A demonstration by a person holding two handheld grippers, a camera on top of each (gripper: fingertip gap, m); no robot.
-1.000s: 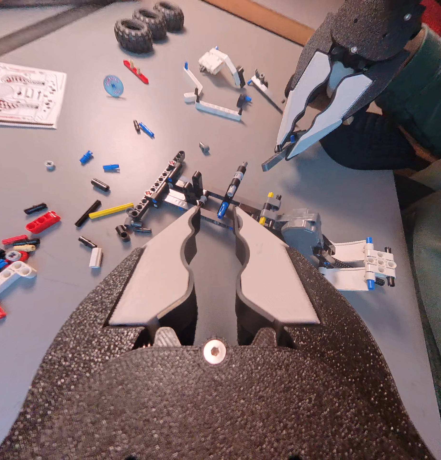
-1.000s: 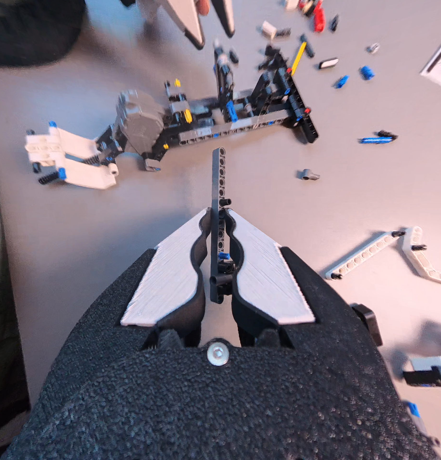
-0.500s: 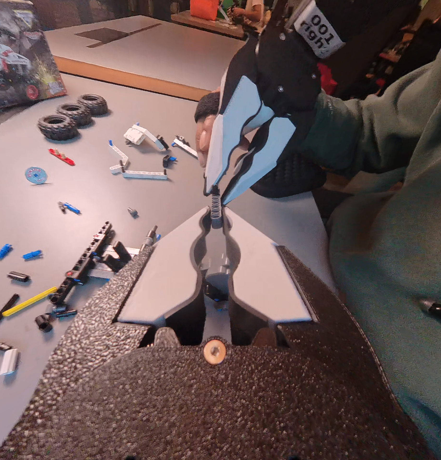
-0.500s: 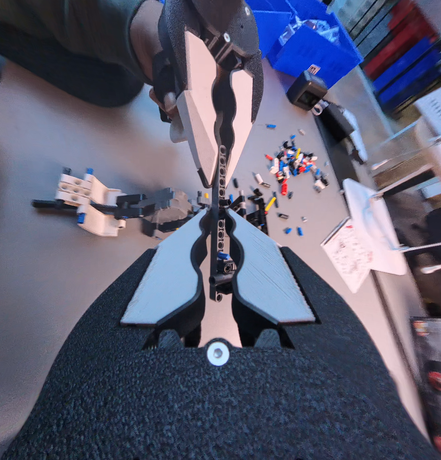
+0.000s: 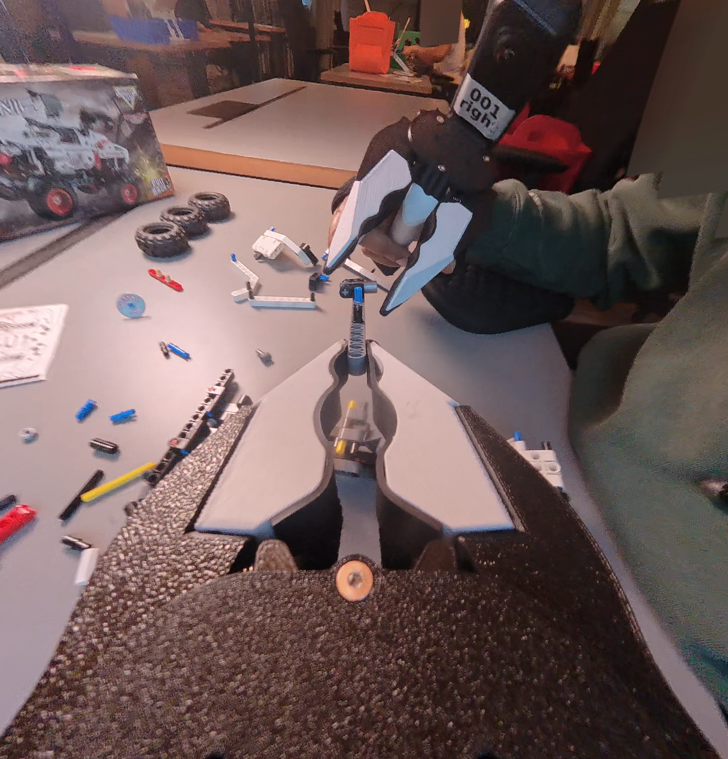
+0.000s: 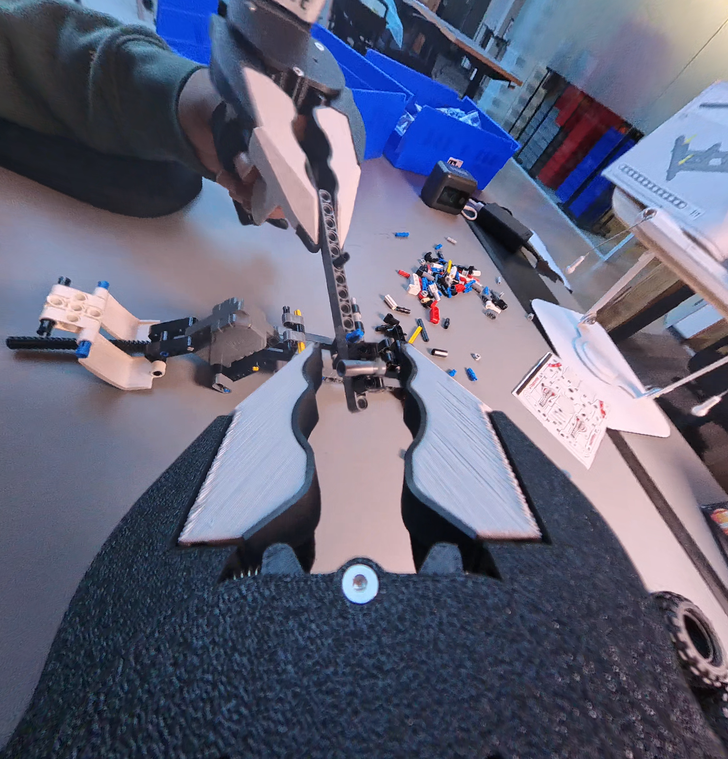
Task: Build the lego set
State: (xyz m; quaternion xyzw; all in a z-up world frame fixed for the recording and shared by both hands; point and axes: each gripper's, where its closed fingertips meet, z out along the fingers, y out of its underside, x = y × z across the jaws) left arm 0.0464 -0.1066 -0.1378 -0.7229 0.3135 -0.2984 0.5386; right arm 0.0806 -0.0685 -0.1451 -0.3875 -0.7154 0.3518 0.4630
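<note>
Right wrist view alone: loose-brick pile (image 6: pixel 448 283), seemingly mixed

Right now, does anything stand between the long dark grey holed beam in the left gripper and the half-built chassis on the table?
Nothing visible lies between the beam and the chassis. The open right gripper flanks the beam's lower end, one finger each side.

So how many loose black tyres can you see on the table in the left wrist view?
3. They lie in a touching row near the box: tyre one nearest, tyre two in the middle, tyre three farthest. Others may sit outside that view.
</note>
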